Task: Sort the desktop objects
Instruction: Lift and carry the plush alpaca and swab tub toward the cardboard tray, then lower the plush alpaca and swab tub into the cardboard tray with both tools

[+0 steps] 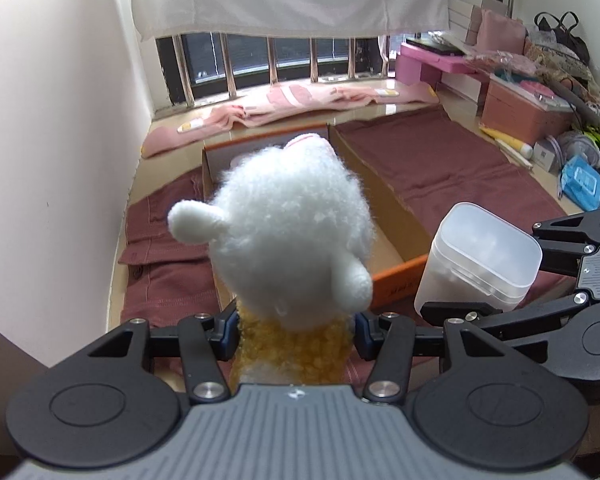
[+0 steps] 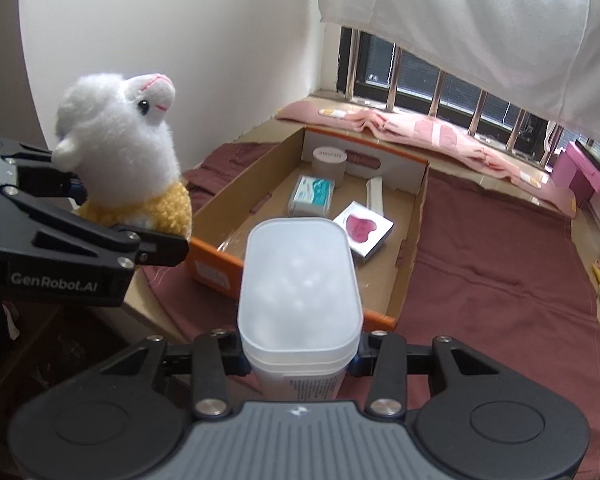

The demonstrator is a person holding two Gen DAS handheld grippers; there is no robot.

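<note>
The left hand-held gripper is clenched on a plush alpaca toy, its pads pressing into the curly yellow-orange band around the toy's lower body. The toy has a fluffy white head and neck, two small rounded white ears, a black bead eye and a pink stitched mouth and nose; it stands upright in the grip, held in the air above the near left corner of the cardboard box.

The right hand-held gripper is grasping a translucent white plastic container by its lower body. The container is a rounded rectangle in outline with a frosted snap-on lid, a printed label low on its side, and pale blurred shapes showing through the lid. It is held upright in front of the box's near orange edge, just beside the toy.

The box is a shallow, open cardboard tray with an orange outer face, lying on a maroon cloth. Inside it, toward the far end, are a round grey tin, a small teal-and-white packet, a white square box with a red heart shape and a pale flat stick leaning at the far wall. A pink blanket lies along the barred window behind
</note>
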